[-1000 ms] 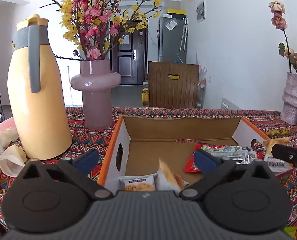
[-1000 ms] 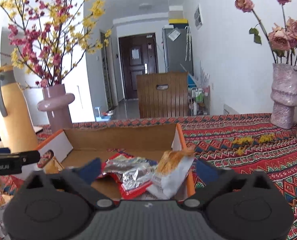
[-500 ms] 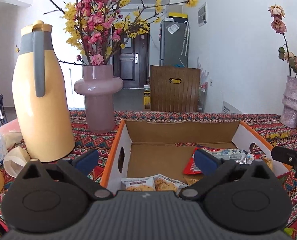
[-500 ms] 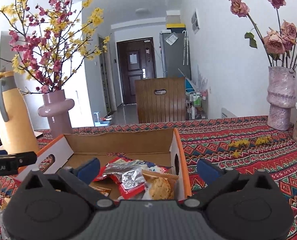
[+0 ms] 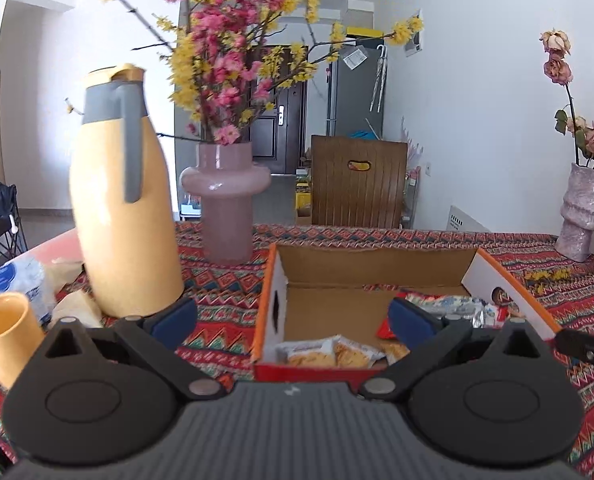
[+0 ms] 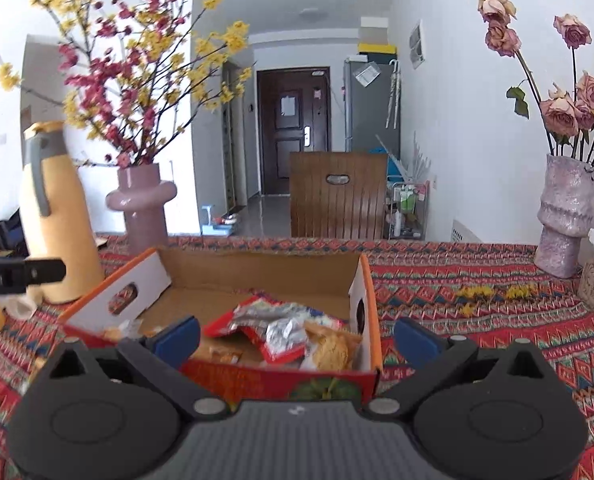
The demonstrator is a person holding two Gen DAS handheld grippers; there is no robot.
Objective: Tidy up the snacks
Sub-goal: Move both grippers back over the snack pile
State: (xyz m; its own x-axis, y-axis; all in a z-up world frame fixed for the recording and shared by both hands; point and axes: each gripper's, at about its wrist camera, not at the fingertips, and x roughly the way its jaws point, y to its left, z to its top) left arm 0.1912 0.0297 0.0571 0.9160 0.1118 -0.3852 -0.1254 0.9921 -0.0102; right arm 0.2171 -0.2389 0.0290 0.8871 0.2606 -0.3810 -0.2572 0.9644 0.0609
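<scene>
- Both of our grippers are now empty: the left gripper [image 5: 291, 314] has its fingers [image 5: 411, 316] wide apart with nothing between them, and the right gripper [image 6: 297, 334] is spread just as wide and holds nothing.
- A second ago each of us carried a small snack packet over the cardboard box [image 5: 371, 256]; both packets have since dropped in, and both grippers have drawn back toward the near edge of the table [image 5: 221, 300].
- In the left wrist view, the pale biscuit packets [image 5: 327, 354] lie flat in the box's near left corner, against the near wall.
- In the right wrist view, the packet we let go on the right, an orange-and-white snack packet [image 6: 329, 346], rests in the box's near right corner, leaning on the red-and-silver foil wrappers [image 6: 265, 326] piled in the middle of that side.
- The box itself has not shifted; it sits on the patterned cloth of the table, to the right of the yellow thermos jug [image 5: 123, 208] and the pink vase [image 5: 225, 196].
- We judge this round of placing finished: every snack we can see is inside the box, and none shows on the cloth around it.
- We cannot see the table nearest us behind the gripper bodies, so we cannot tell whether more packets wait there; if so, the open fingers are ready for the next pick.
</scene>
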